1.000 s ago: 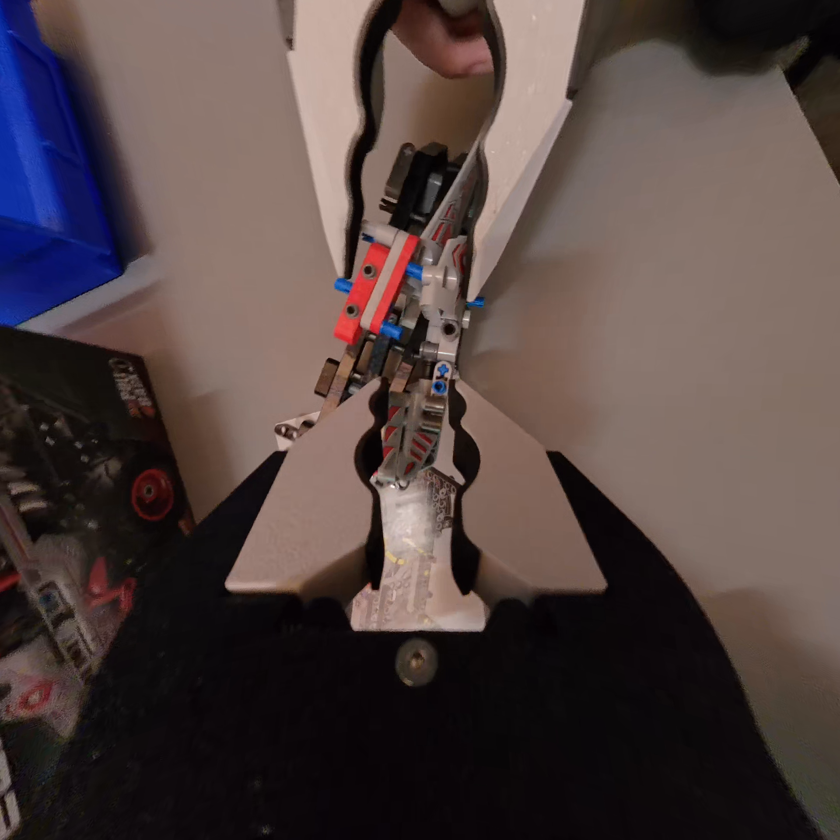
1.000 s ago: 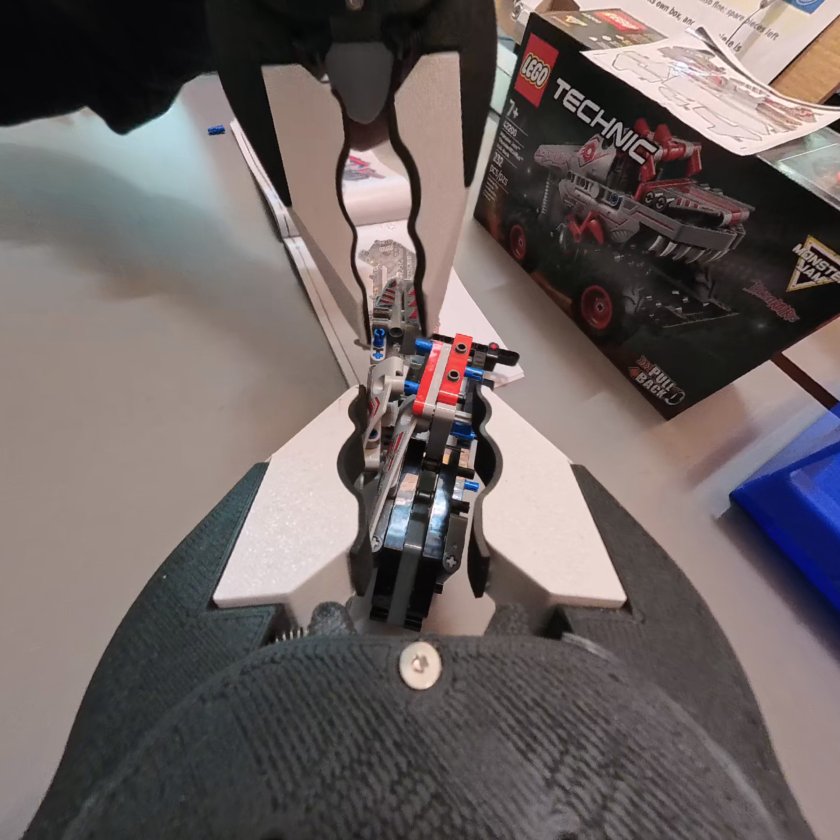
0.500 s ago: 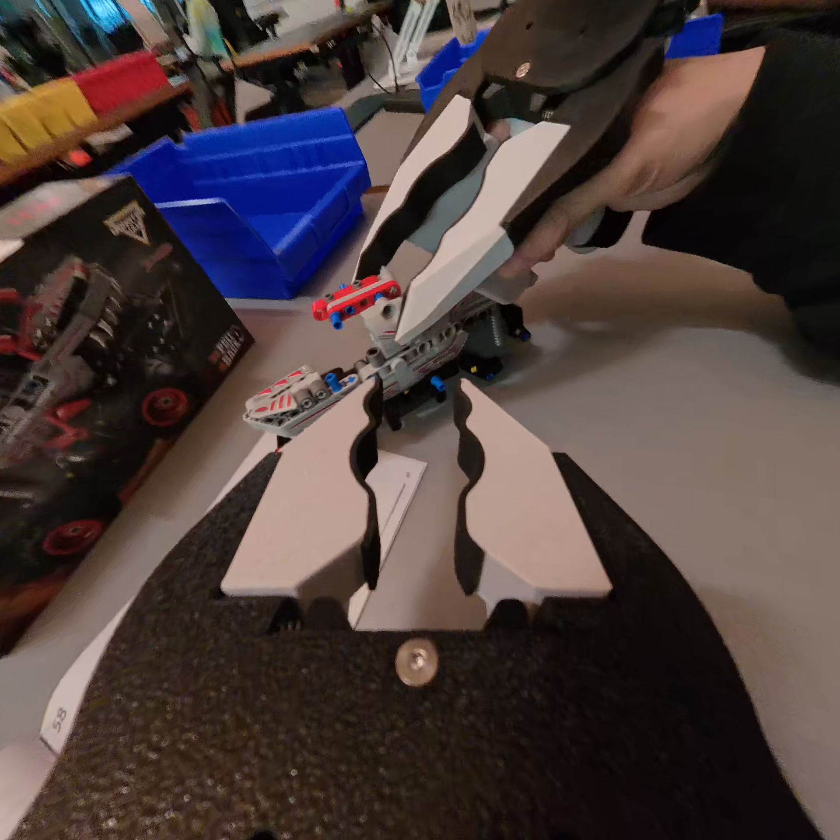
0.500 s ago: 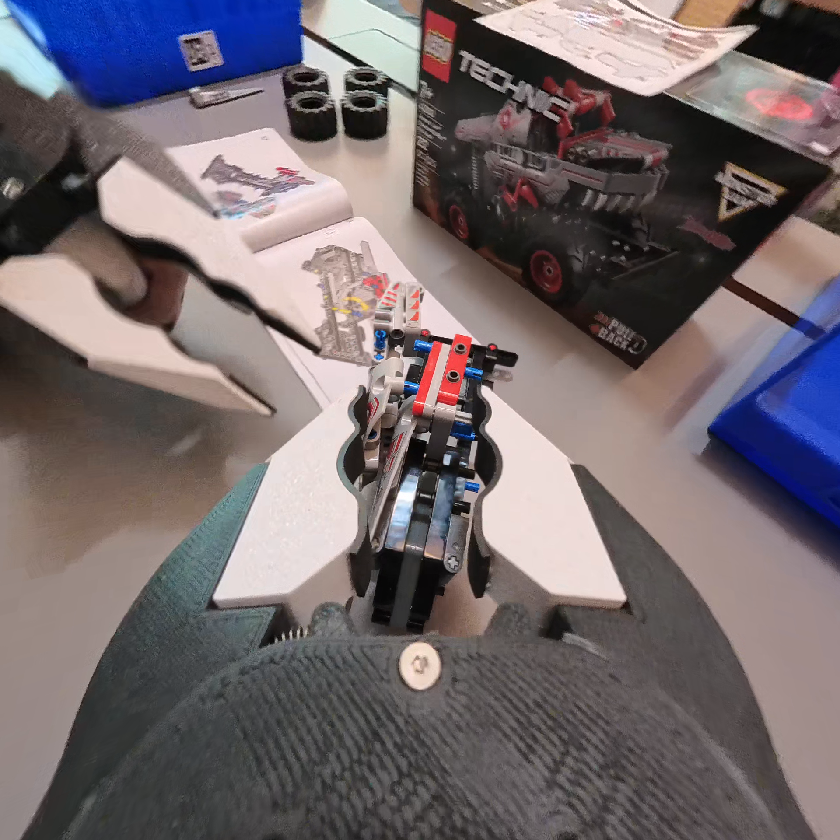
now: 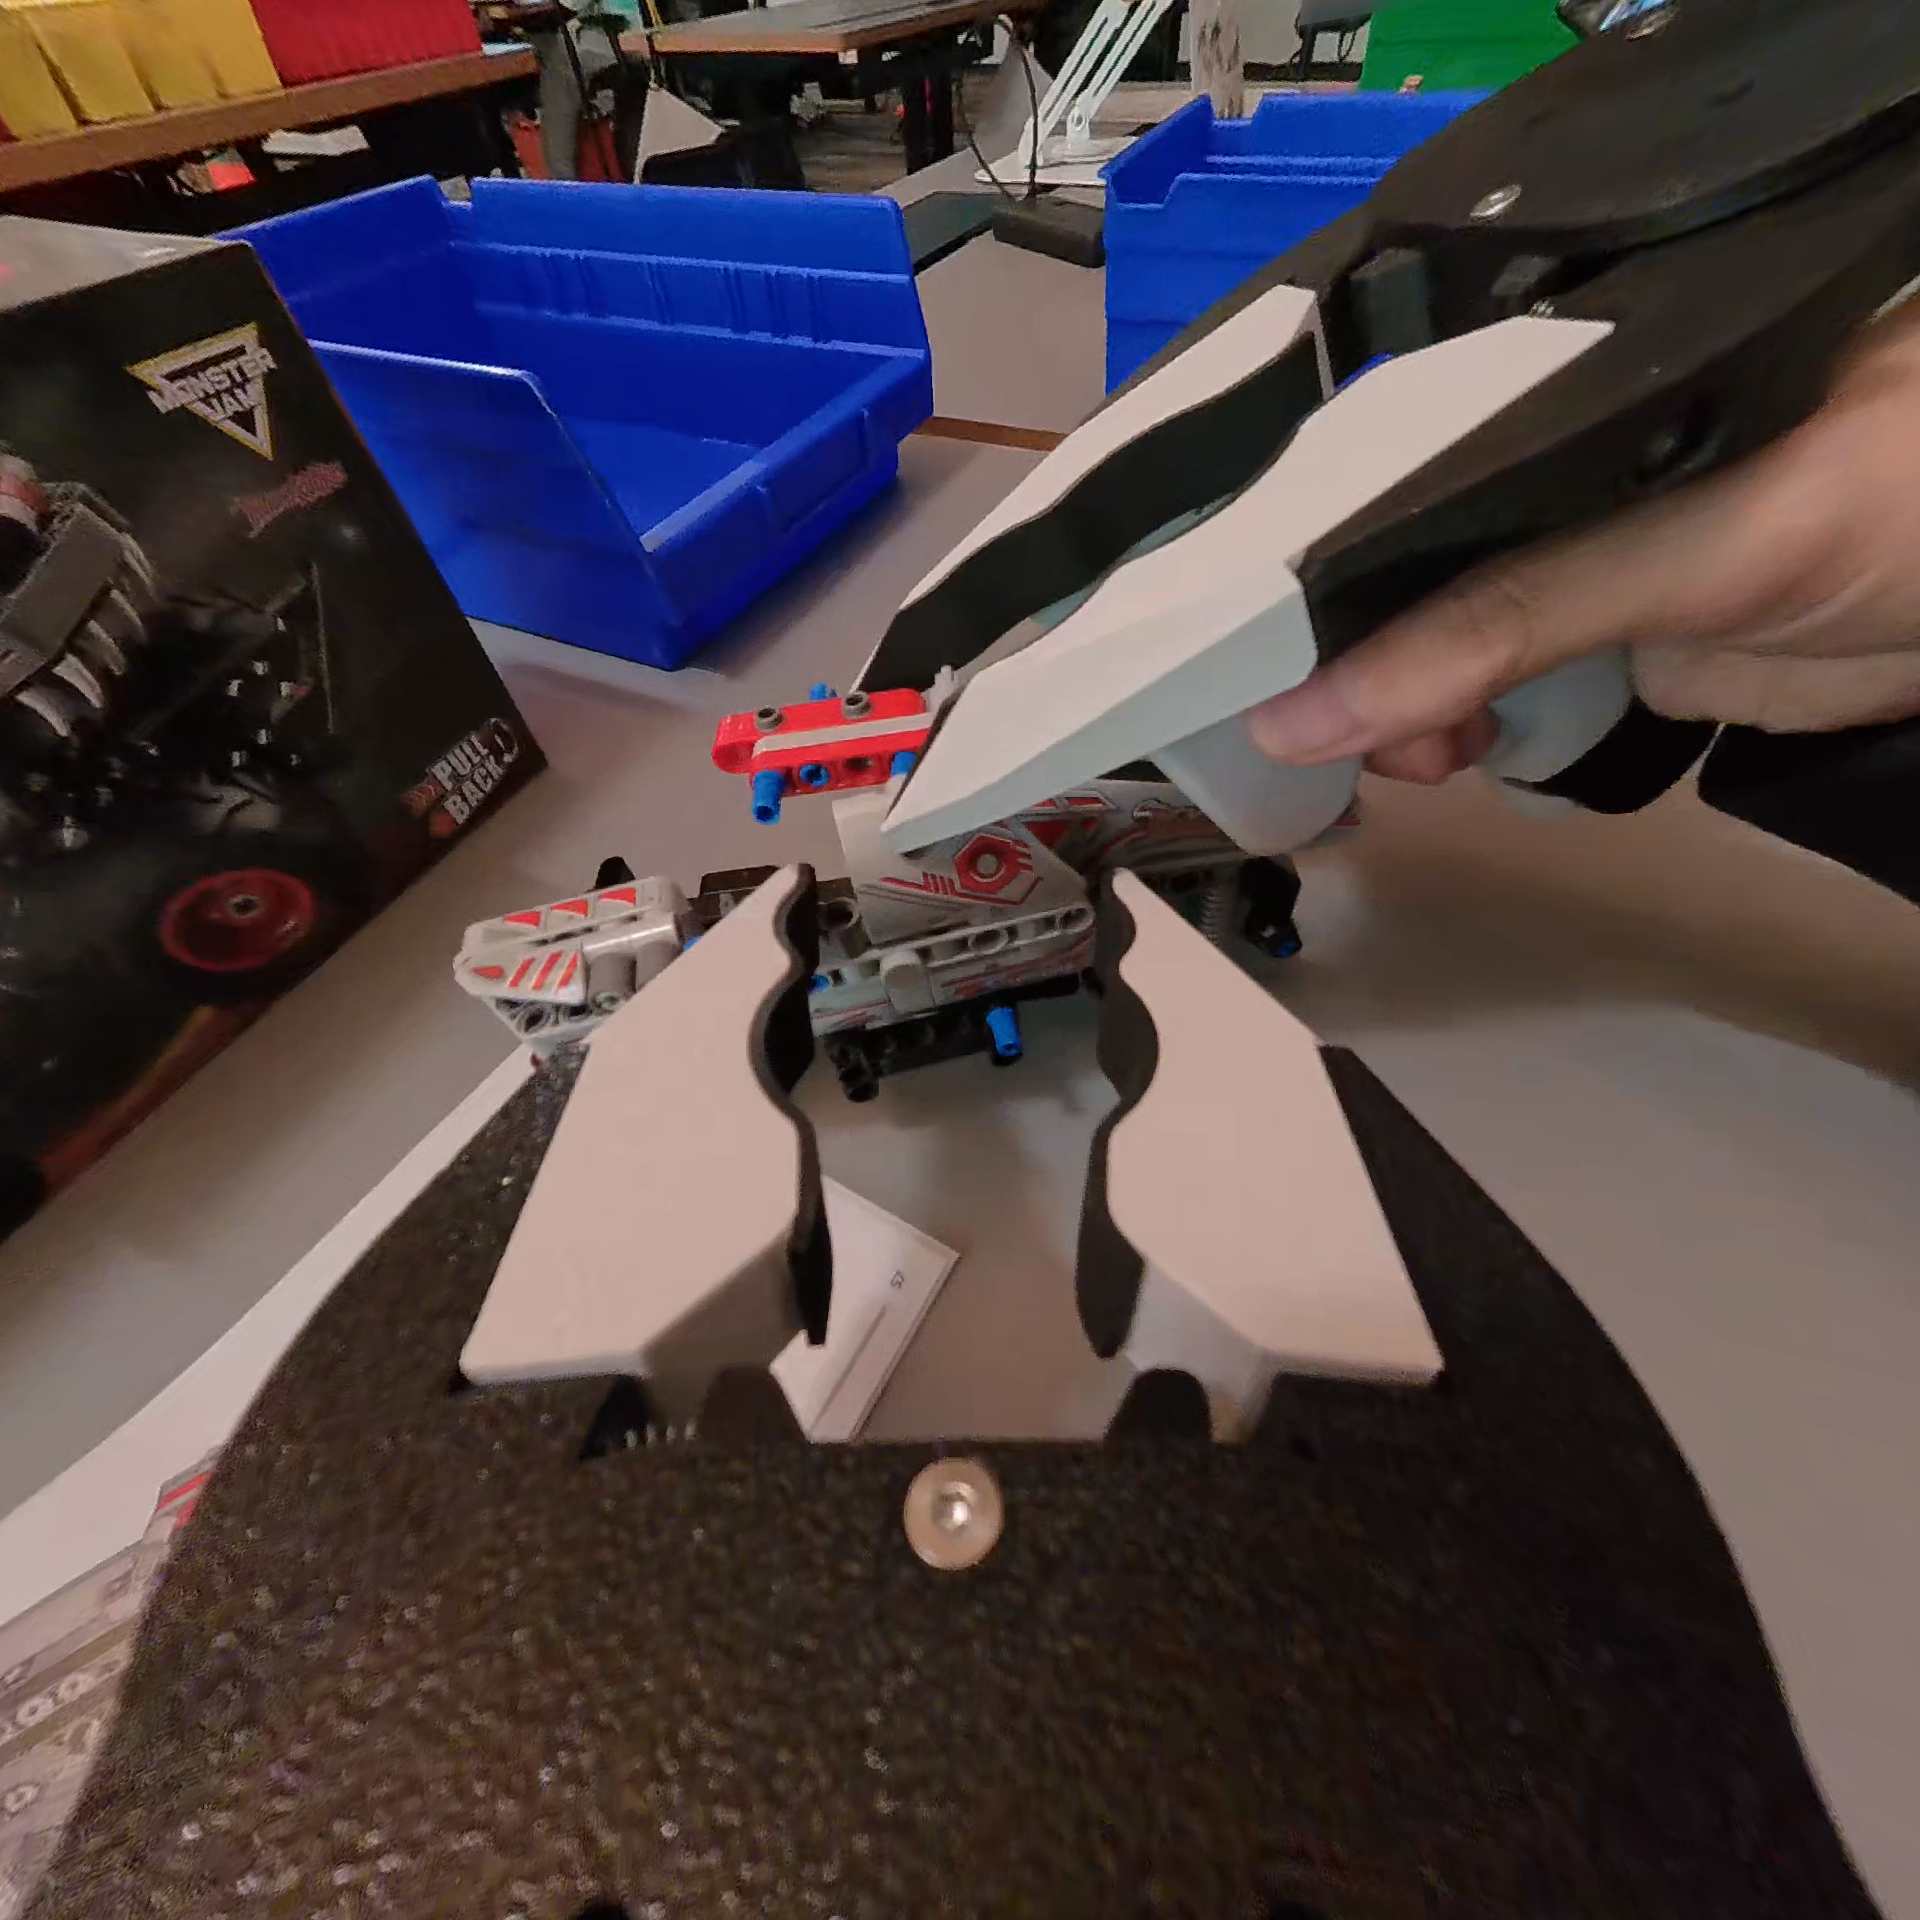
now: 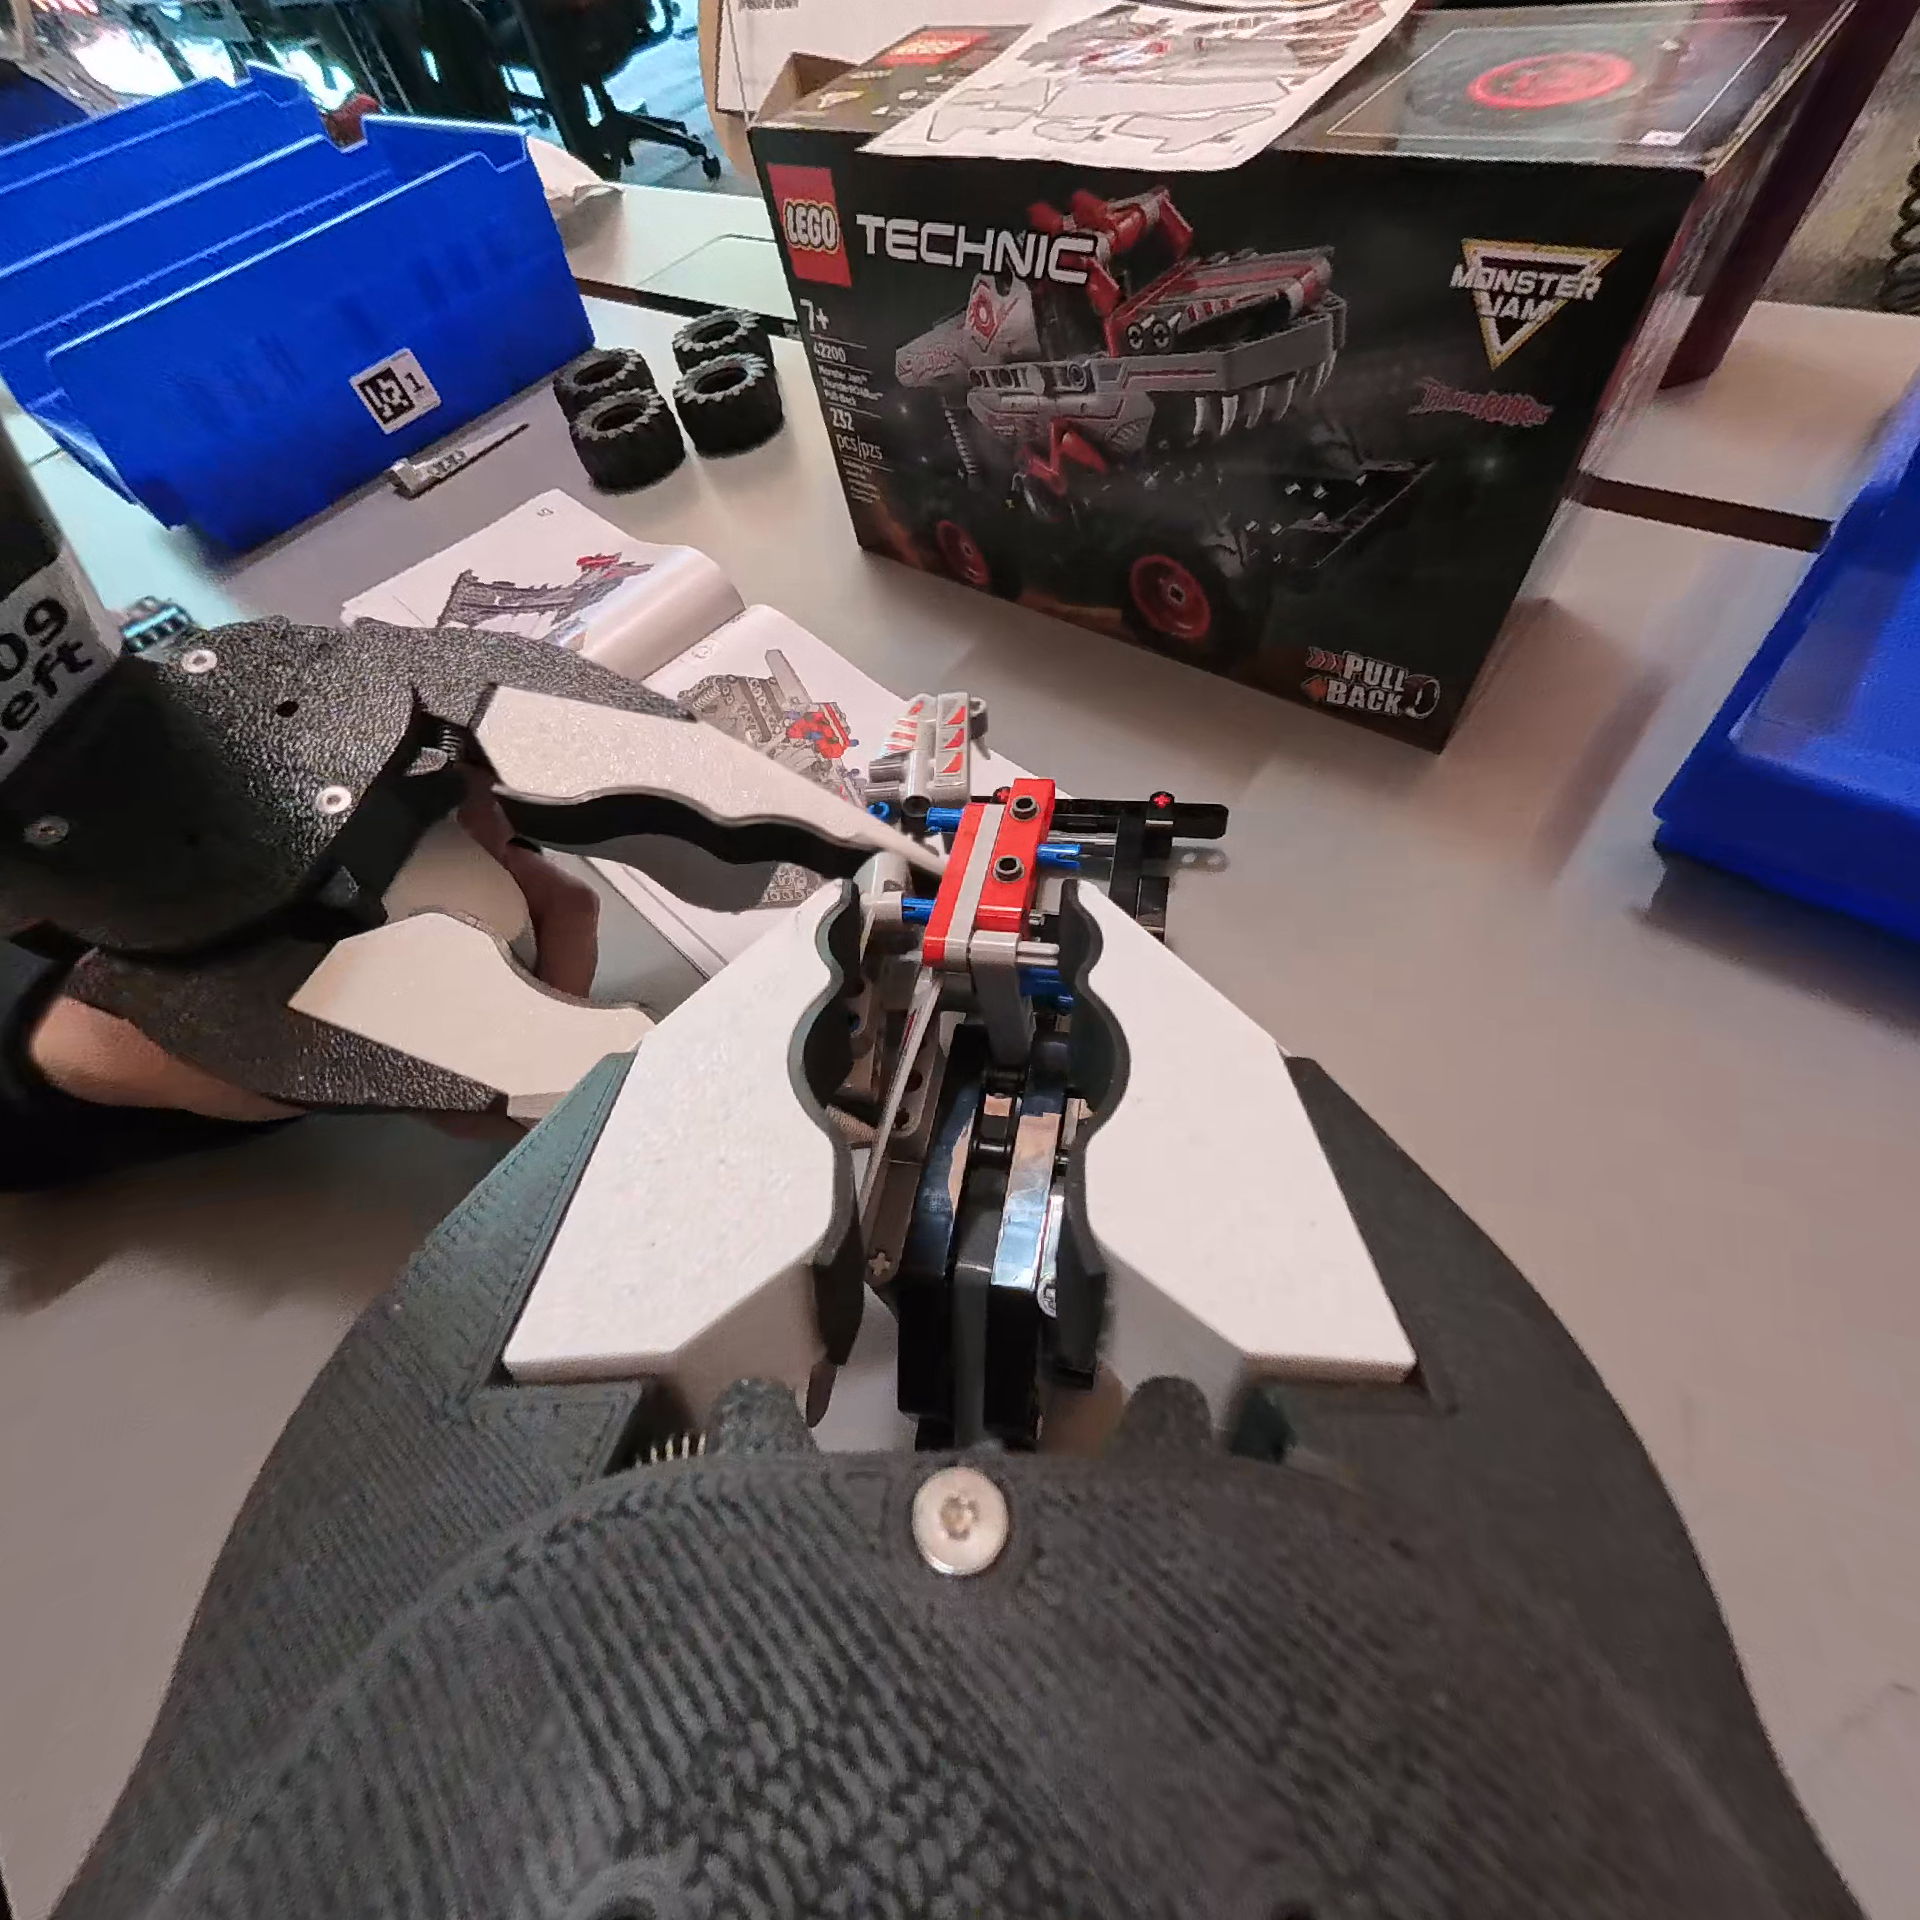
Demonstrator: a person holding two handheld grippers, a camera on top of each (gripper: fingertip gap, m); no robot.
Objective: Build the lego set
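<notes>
The part-built lego truck (image 6: pixel 987 935) is grey and black with red stickers, blue pins and a red beam (image 5: pixel 821 732) on top. My right gripper (image 6: pixel 961 914) is shut on its body and holds it at the grey table, nose pointing away. The left wrist view shows the truck (image 5: pixel 966 914) side-on with the right gripper (image 5: pixel 904 748) clamped over it from the upper right. My left gripper (image 5: pixel 956 883) is open and empty, its fingertips just short of the truck's side. In the right wrist view its upper finger (image 6: pixel 675 758) reaches the red beam.
The lego box (image 6: pixel 1247 416) stands beyond the truck; it also shows in the left wrist view (image 5: pixel 156 623). An open instruction booklet (image 6: pixel 623 603) lies under the left gripper. Several black tyres (image 6: pixel 675 405) sit by a blue bin (image 6: pixel 260 312). Another blue bin (image 6: pixel 1818 727) is at the right. The tips of both grippers are at nearly the same place.
My left gripper let go of the truck's grey front piece, opened, and swung round to the truck's side. My right gripper kept its hold and brought the truck down level at the table.
</notes>
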